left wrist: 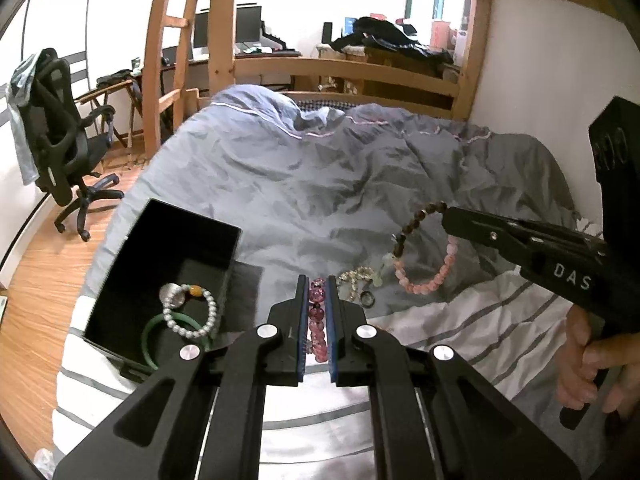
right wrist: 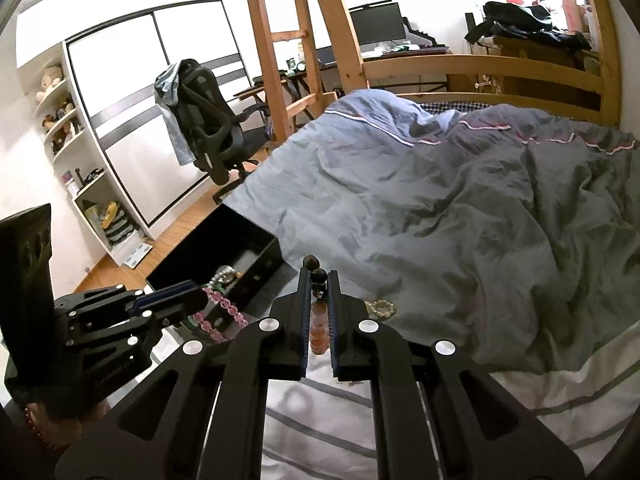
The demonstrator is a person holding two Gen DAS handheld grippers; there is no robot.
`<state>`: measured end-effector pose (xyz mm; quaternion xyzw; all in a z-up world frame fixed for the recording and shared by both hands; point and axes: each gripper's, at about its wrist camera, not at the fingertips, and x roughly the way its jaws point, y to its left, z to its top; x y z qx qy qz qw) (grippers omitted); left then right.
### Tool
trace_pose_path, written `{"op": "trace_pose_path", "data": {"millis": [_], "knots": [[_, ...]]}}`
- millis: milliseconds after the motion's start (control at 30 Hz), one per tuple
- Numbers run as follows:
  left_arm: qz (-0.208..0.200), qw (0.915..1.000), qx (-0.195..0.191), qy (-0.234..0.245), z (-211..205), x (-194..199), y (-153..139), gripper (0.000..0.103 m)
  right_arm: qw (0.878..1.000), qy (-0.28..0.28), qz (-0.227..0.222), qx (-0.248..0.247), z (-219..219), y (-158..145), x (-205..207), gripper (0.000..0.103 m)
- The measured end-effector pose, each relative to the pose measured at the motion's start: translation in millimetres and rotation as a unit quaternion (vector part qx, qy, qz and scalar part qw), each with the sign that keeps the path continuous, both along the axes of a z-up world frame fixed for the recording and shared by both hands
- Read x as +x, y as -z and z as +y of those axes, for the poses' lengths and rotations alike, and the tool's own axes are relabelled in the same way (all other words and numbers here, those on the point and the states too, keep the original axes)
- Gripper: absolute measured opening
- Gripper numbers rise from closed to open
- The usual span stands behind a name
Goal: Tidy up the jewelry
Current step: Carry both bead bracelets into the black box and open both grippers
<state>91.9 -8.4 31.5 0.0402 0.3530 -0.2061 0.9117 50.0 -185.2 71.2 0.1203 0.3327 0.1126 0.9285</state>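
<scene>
Black and open-topped, the box (left wrist: 160, 280) sits on the bed (left wrist: 320, 184) at the left edge of the grey duvet, holding a pearl bracelet (left wrist: 196, 314), a green bangle (left wrist: 154, 340) and a silver round piece (left wrist: 173, 294). The left gripper (left wrist: 319, 292) has its fingers (left wrist: 300, 300) pinched on a purple bead bracelet (left wrist: 317, 320), just right of the box. The right gripper (right wrist: 319, 280) has its fingers pressed on a pink-and-brown bracelet (left wrist: 424, 256), which hangs as a loop above the duvet (dark beads at the tips, pink ones lower). Between the two, on the duvet, lie a pale gold chain (left wrist: 356, 278) and a dark ring (left wrist: 367, 299), close together.
</scene>
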Motion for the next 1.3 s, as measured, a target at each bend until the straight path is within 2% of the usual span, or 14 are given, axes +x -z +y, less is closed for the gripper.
{"op": "trace_pose_path", "data": {"millis": [567,733,1100,1300], "knots": [[-0.007,0.9993,-0.029,-0.024,49.9,5.1,-25.0,0.007,1.000,-0.024,-0.012,-0.002,42.1,-24.6,14.8,0.009],[-0.011,0.9985,-0.031,-0.044,67.1,8.8,-29.6,0.007,0.999,-0.036,-0.014,0.001,58.1,-28.1,24.2,0.009],[0.003,0.9960,-0.022,-0.087,97.5,25.6,-23.9,0.007,0.998,-0.066,-0.014,0.006,94.5,-26.0,54.4,0.009],[0.036,0.9932,-0.015,-0.110,109.5,41.0,-8.6,0.007,0.997,-0.081,0.000,0.005,115.0,-10.1,73.4,0.009]]}}
